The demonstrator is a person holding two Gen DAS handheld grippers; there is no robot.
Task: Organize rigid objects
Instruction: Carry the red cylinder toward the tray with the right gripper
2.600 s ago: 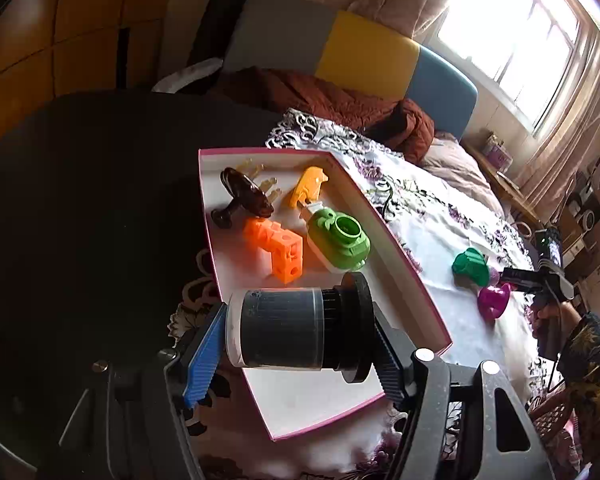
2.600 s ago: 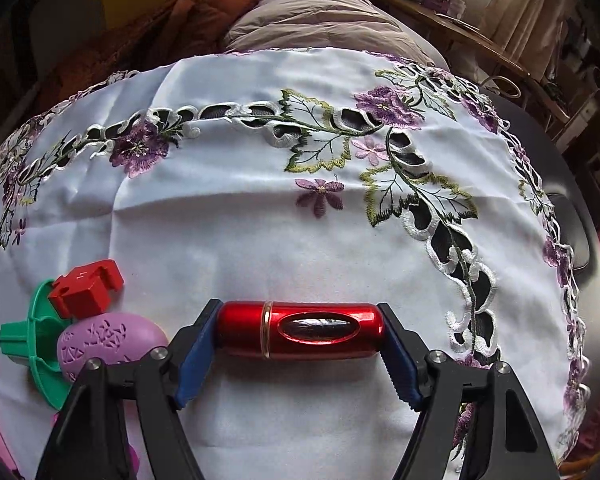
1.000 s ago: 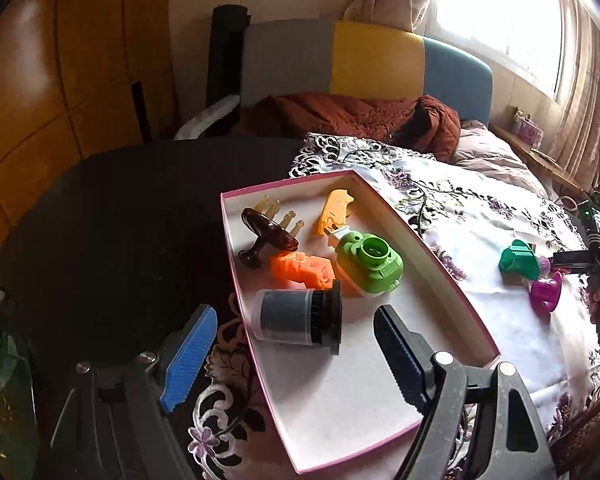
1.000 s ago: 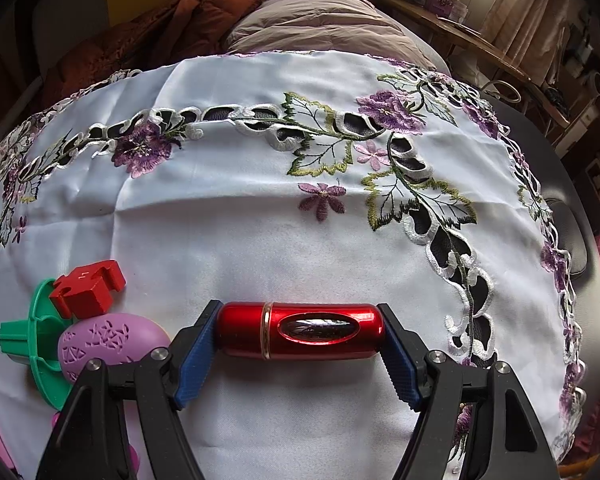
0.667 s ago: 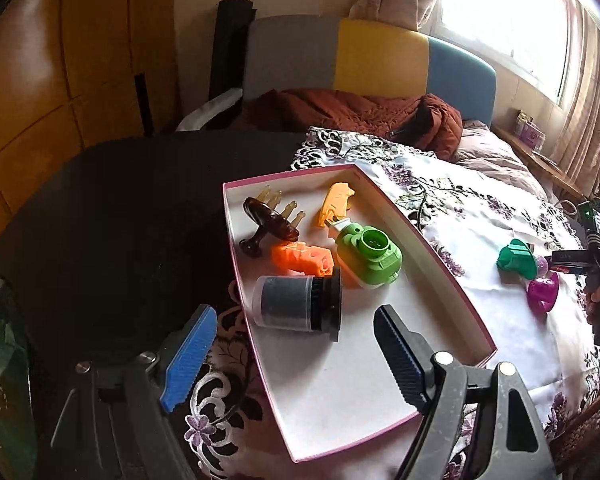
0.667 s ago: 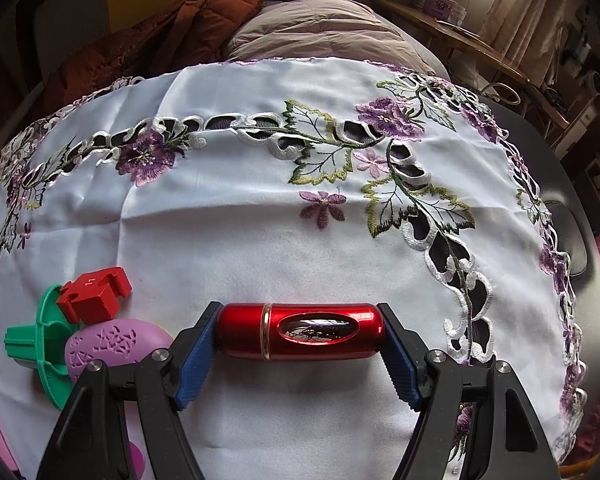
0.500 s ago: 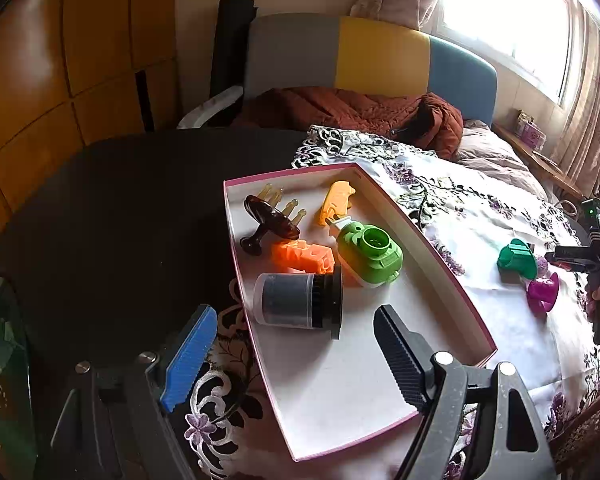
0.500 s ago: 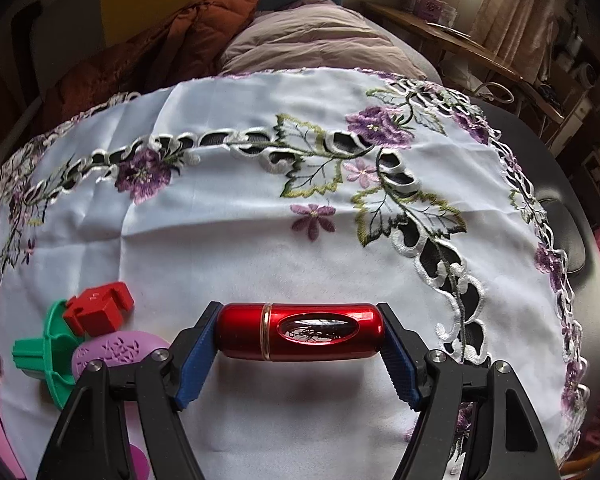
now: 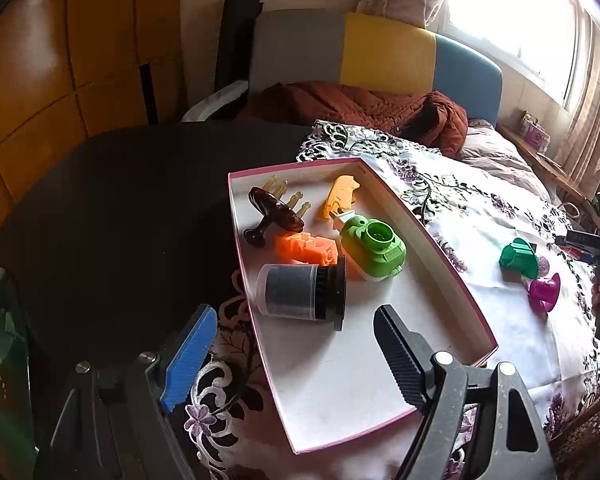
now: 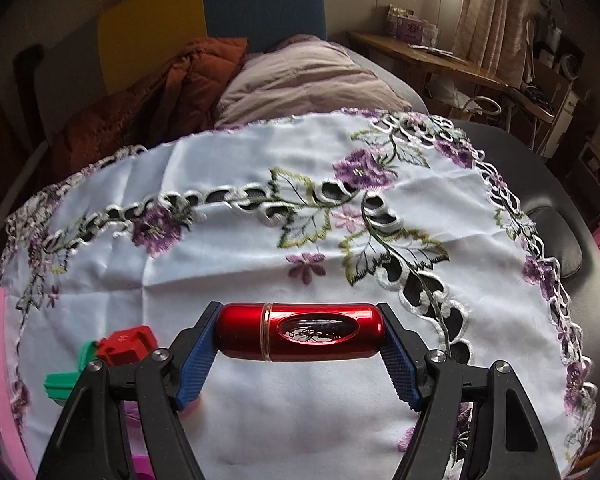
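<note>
My right gripper point(image 10: 300, 344) is shut on a shiny red cylinder point(image 10: 300, 336), held crosswise above the white embroidered cloth point(image 10: 228, 248). A red block point(image 10: 128, 344) and a green piece point(image 10: 66, 380) lie at its lower left. In the left wrist view my left gripper point(image 9: 296, 352) stands open and empty over the near part of the pink-rimmed white tray point(image 9: 452, 276). In the tray lie a grey jar with a black lid point(image 9: 300, 296), an orange block point(image 9: 306, 248), a green round toy point(image 9: 374, 246), a brown clip point(image 9: 274, 214) and a yellow-orange piece point(image 9: 340, 196).
A green piece point(image 9: 518, 258) and a magenta piece point(image 9: 544, 292) lie on the cloth right of the tray, with the other gripper point(image 9: 592, 244) at the far right edge. Dark tabletop point(image 9: 120, 208) spreads left of the tray. A brown quilt point(image 9: 360, 106) and colour-block headboard point(image 9: 384, 54) stand behind.
The jar left my left gripper, which opened and drew back; it lies in the tray. My right gripper has risen and tilted up with the red cylinder; the toys slid lower left.
</note>
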